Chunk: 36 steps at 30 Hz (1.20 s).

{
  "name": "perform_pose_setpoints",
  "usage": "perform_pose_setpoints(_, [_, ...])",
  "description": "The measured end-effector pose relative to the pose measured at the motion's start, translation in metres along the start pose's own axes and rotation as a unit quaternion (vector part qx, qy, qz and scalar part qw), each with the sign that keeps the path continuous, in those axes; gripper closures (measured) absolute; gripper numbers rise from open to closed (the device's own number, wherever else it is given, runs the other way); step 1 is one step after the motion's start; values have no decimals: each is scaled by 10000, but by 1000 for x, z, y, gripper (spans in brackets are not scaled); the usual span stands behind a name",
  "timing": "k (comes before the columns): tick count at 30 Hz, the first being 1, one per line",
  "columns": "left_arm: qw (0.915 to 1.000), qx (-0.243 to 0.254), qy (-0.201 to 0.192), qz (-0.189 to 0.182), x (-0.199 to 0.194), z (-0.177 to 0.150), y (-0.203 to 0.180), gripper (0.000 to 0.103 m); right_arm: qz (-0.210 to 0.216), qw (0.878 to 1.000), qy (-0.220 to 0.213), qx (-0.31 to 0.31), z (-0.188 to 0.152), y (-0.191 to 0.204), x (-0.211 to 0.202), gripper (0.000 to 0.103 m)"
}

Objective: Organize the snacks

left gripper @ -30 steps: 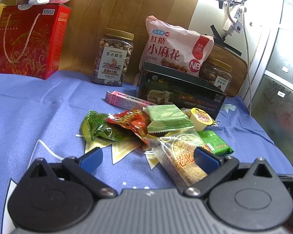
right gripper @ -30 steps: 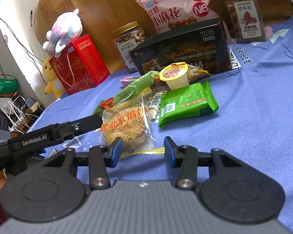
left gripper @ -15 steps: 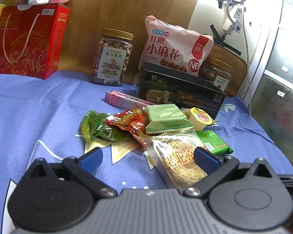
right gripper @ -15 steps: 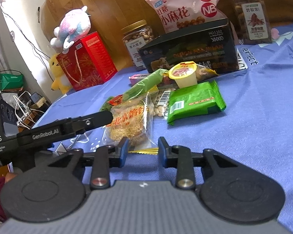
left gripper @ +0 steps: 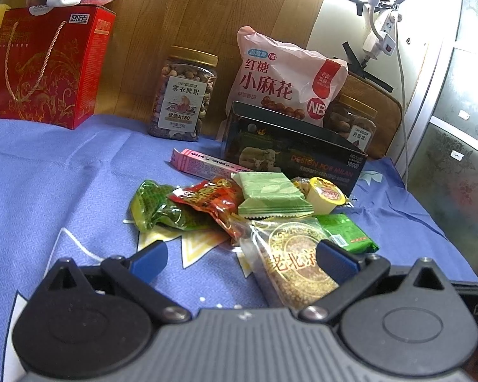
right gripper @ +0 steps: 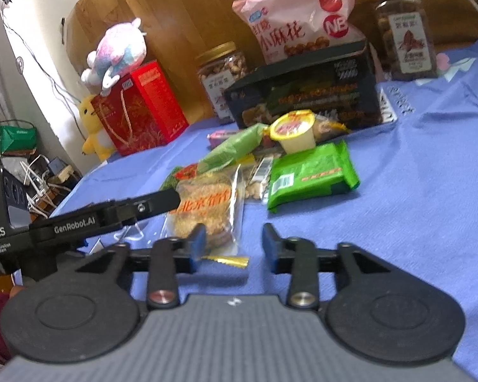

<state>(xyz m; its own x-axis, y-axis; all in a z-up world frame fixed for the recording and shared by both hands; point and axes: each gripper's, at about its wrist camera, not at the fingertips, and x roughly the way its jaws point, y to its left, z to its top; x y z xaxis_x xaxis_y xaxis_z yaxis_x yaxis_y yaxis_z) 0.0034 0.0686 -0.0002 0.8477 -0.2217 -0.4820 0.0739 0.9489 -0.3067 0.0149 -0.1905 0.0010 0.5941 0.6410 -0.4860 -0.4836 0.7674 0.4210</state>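
- Two claws hover low over the blue cloth [left gripper: 47, 172]; both stand released, grasping nothing.
- Left claw [left gripper: 240, 259] has its jaws spread wide, its right finger over the clear sesame-cake packet [left gripper: 294, 265].
- Right claw [right gripper: 234, 243] is parted just behind that same packet [right gripper: 207, 210].
- Snack pile lies mid-cloth: green wafer pack [right gripper: 312, 175], yellow jelly cup [right gripper: 294, 130], red packet [left gripper: 212, 195], before the dark box [left gripper: 290, 154].

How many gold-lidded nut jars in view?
2. One nut jar stands left of the pink snack bag, by the wood panel; the second jar is to the bag's right, partly hidden behind the black box. Others may be hidden.
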Motion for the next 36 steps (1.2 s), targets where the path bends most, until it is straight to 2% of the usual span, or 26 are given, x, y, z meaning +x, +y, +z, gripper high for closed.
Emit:
perform_pose_setpoints(3, [9998, -47, 49, -193, -2, 1, 2, 1, -4, 10000, -39, -1, 1, -1, -2, 53])
perform_pose_setpoints(7, [9978, -73, 226, -624, -5, 4, 2, 7, 124, 9997, 68, -212, 3, 4, 3, 48])
perform_pose_setpoints(9, [9962, -85, 357, -792, -5, 7, 1, 11, 175, 9984, 149, -515, 2, 11, 7, 37])
perform_pose_setpoints(11, [9936, -215, 597, -937, 0, 11, 4, 16, 178, 9949, 245, -957, 2, 19, 12, 36])
perform_pose_setpoints(14, [9888, -468, 971, -1036, 13, 12, 11, 30, 116, 9854, 348, -1665, -2, 32, 20, 35])
perform_pose_setpoints(15, [9888, -460, 984, -1020, 16, 11, 11, 34, 78, 9818, 383, -1861, -4, 35, 25, 35])
perform_pose_setpoints(17, [9900, -277, 996, -961, 18, 9, 6, 49, 101, 9761, 507, -2111, -7, 39, 35, 38])
perform_pose_setpoints(18, [9894, -209, 1026, -1002, 18, 8, 3, 53, 173, 9755, 558, -2121, -8, 40, 38, 44])
perform_pose_setpoints(19, [9899, -169, 1022, -972, 16, 7, 1, 53, 130, 9754, 516, -2140, -8, 42, 38, 45])
perform_pose_setpoints(21, [9909, -103, 1020, -867, 11, 7, -3, 53, 91, 9735, 455, -2238, -8, 46, 32, 55])
perform_pose_setpoints(22, [9906, -127, 1036, -885, 7, 8, -3, 53, 144, 9748, 459, -2176, -7, 46, 28, 56])
perform_pose_setpoints(25, [9911, -38, 888, -992, -11, 16, -8, 55, 313, 9772, 285, -2080, -3, 47, 11, 60])
perform_pose_setpoints(30, [9934, 286, 328, -1064, -29, 44, -25, 55, 328, 9777, -268, -2057, 15, 52, -4, 61])
perform_pose_setpoints(33, [9932, 397, 126, -1084, -16, 70, -33, 55, 249, 9792, -571, -1929, 36, 46, 1, 61])
perform_pose_setpoints(36, [9925, 503, -44, -1115, 9, 102, -41, 54, 7, 9747, -901, -2044, 62, 40, 16, 61])
